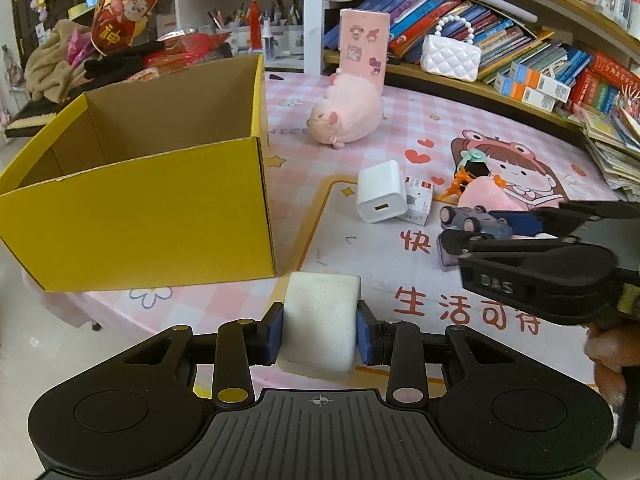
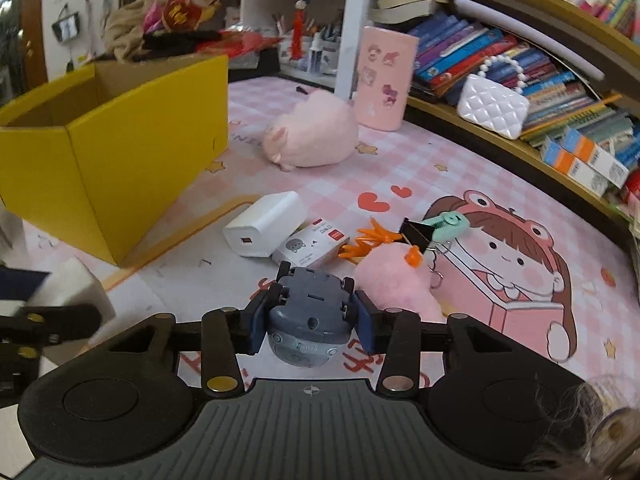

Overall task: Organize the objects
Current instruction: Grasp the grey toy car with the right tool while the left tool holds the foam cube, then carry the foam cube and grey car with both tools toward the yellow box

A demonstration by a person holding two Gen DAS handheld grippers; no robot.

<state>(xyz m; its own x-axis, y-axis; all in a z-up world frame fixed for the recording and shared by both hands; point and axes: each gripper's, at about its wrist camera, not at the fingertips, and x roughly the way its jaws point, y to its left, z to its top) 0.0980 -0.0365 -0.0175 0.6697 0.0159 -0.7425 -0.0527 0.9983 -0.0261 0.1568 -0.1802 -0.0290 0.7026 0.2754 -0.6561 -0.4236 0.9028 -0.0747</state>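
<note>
A: Gripping what, left gripper [image 1: 320,330]?
B: White foam block [image 1: 320,324], bottom centre, pads squeezing it.
A: Right gripper [image 2: 310,322]?
B: Pinching grey-blue toy car [image 2: 308,312], upside-down, wheels up, lower centre.

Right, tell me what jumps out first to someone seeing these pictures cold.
The big yellow cardboard box dominates the left of the pink cartoon tablecloth, open-topped. Next, each tool has something in its jaws: the left gripper clamps a white sponge block, and the right gripper straddles an upturned grey toy car. A pink plush pig lies behind the white charger.
</note>
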